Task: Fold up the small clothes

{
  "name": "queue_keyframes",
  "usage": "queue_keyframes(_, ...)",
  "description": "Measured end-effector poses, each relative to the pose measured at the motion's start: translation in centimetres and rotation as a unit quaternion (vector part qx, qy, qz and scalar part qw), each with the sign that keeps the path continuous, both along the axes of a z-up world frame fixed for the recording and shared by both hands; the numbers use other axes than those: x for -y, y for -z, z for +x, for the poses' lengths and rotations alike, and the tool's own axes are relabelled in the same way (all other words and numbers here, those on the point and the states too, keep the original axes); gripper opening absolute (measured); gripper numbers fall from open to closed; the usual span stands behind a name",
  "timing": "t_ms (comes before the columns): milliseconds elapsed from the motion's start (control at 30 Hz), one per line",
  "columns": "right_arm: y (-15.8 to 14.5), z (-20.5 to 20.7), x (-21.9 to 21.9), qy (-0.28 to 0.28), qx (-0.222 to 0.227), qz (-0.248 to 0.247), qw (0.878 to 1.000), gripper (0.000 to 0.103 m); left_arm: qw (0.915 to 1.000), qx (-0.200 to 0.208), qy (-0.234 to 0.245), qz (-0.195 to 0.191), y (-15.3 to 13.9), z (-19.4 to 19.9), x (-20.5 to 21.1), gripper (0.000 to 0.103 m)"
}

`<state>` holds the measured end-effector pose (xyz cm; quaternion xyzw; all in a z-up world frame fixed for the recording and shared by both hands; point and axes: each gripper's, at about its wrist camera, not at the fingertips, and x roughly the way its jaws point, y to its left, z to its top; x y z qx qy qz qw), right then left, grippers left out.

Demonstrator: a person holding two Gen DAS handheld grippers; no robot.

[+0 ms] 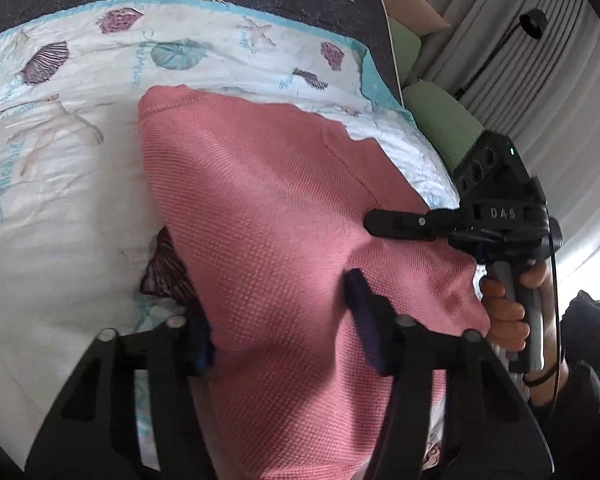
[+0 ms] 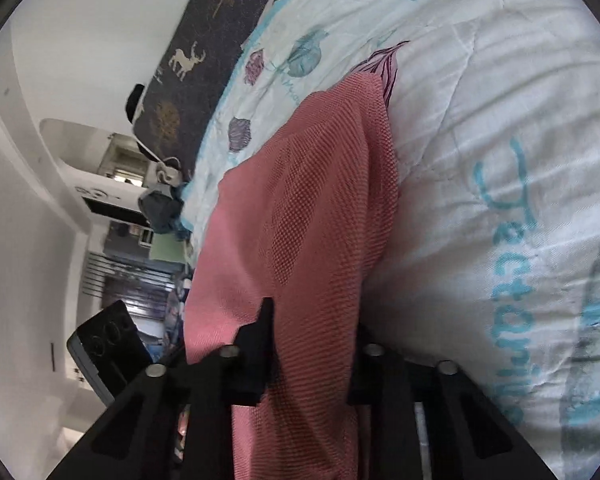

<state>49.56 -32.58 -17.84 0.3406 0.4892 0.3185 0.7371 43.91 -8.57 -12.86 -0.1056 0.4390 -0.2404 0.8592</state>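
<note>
Pink knit garment [image 1: 268, 216]: draped over seashell-print quilt [image 1: 60, 152], one end lifted. Left gripper [image 1: 284, 320]: jaws straddle garment's near fold, cloth between fingers; clamping cannot be told. Right gripper [image 2: 312, 344]: clamped on garment's edge, cloth bunched between fingers.

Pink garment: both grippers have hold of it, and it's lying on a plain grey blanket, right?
Not quite. The pink garment lies on a white quilt printed with seashells, as the left wrist view shows. The left gripper and right gripper both have it.
</note>
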Motion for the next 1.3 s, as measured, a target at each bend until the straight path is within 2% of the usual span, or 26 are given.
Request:
queue_keyframes(100, -0.4, -0.4, -0.2, 0.004, 0.02, 0.002, 1.0, 0.017, 0.9998, 0.017, -0.008, 0.01, -0.7, -0.5, 0.3, 0.041)
queue_keyframes(200, -0.9, -0.6, -0.2, 0.006, 0.031, 0.008, 0.999, 0.017, 0.9993, 0.029, -0.012, 0.019, -1.4, -0.9, 0.6, 0.039)
queue_keyframes(333, -2.0, -0.8, -0.2, 0.011, 0.046, -0.004, 0.999, 0.016, 0.9993, 0.022, -0.024, 0.019, -2.2, -0.9, 0.9, 0.037)
queue_keyframes(433, -3.9, -1.1, 0.0, 0.015, 0.064, -0.007, 0.998, 0.015, 0.9988, 0.034, -0.016, 0.031, -3.8, -1.2, 1.9, 0.036)
queue_keyframes(633, -8.9, -2.1, 3.0, 0.027, 0.094, -0.007, 0.995, 0.015, 0.9983, 0.055, -0.001, 0.018, -8.2, -1.0, 4.7, 0.036)
queue_keyframes(867, -13.4, -1.9, 8.2, 0.053, 0.117, -0.037, 0.991, 0.015, 0.9967, 0.077, 0.02, 0.016, -10.6, 1.1, 10.3, 0.036)
queue_keyframes(1000, -14.6, -0.5, 11.2, 0.071, 0.125, -0.063, 0.988, 0.015, 0.9969, 0.075, 0.026, 0.001, -10.2, 3.9, 13.5, 0.036)
queue_keyframes(1100, -14.2, 1.6, 13.1, 0.086, 0.122, -0.089, 0.985, 0.015, 0.997, 0.07, 0.031, 0.012, -8.9, 6.3, 15.8, 0.036)
queue_keyframes(1200, -12.6, 3.3, 14.7, 0.102, 0.114, -0.095, 0.984, 0.015, 0.9971, 0.064, 0.03, 0.028, -6.7, 8.5, 17.8, 0.036)
queue_keyframes(1300, -9.0, 5.8, 15.4, 0.119, 0.085, -0.102, 0.984, 0.015, 0.9966, 0.04, 0.029, 0.066, -3.5, 10.6, 19.3, 0.036)
